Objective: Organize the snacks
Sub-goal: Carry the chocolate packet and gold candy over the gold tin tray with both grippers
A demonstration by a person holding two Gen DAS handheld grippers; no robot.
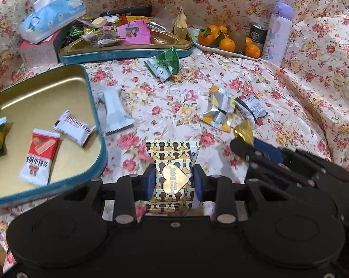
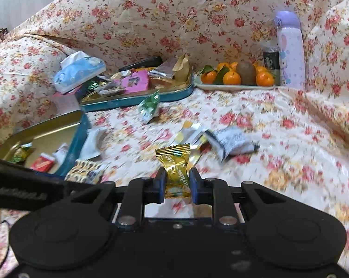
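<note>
Left gripper clamped on one brown-gold heart packet; right gripper clamped on one gold candy. Near-left open tin holds four snacks. Four loose packets mid-cloth. Far: second tin, six oranges.

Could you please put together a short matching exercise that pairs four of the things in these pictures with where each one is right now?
Things:
1. gold-wrapped candy
2. heart-patterned packet
3. red and white packet
4. green packet

Places:
A. lying inside the near tin tray
B. clamped in the left gripper
C. on the floral cloth just in front of the far tin
D. clamped in the right gripper

Pairs: 1-D, 2-B, 3-A, 4-C
</note>
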